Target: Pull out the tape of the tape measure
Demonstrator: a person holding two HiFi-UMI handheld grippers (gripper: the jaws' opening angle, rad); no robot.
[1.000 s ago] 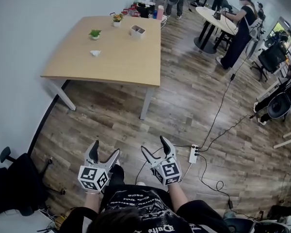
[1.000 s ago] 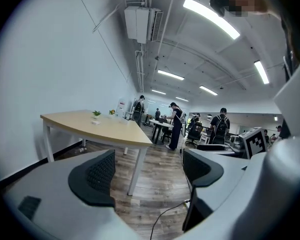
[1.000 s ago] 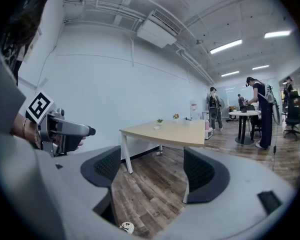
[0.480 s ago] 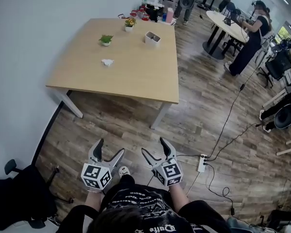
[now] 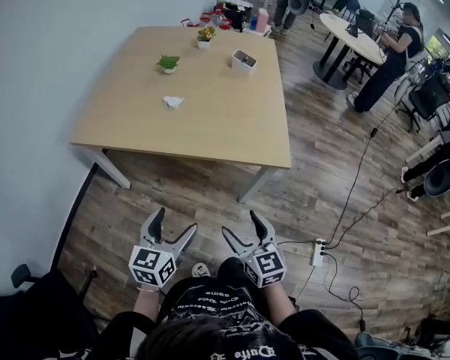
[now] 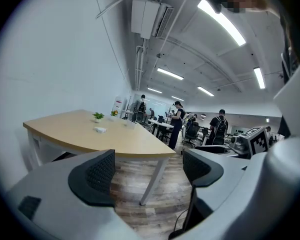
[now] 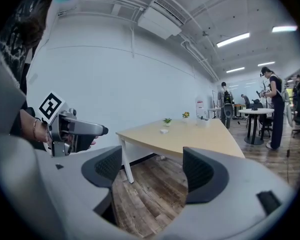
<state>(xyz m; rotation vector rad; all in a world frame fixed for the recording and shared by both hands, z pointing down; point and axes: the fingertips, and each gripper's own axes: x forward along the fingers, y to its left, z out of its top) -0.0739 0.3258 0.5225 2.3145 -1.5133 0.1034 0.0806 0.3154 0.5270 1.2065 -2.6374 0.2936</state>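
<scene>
A small white object [image 5: 173, 102] lies on the light wooden table [image 5: 225, 126], left of its middle; I cannot tell whether it is the tape measure. It shows tiny in the left gripper view [image 6: 100, 130] and the right gripper view [image 7: 164, 131]. My left gripper [image 5: 175, 225] and right gripper [image 5: 241, 226] are held side by side low in the head view, over the wooden floor, well short of the table. Both are open with nothing between their fingers. The left gripper view [image 6: 149, 171] and right gripper view [image 7: 152, 171] look between the jaws toward the table.
Two small potted plants [image 5: 168, 63] [image 5: 205, 34] and a white box [image 5: 243, 60] stand on the table's far part. A power strip [image 5: 317, 253] and cables lie on the floor at right. A round table [image 5: 352, 36], chairs and people are at the back right. A white wall runs along the left.
The table has come closer and shifted right in the head view as the person walks toward it. Both grippers stay open and level in front of the body.
</scene>
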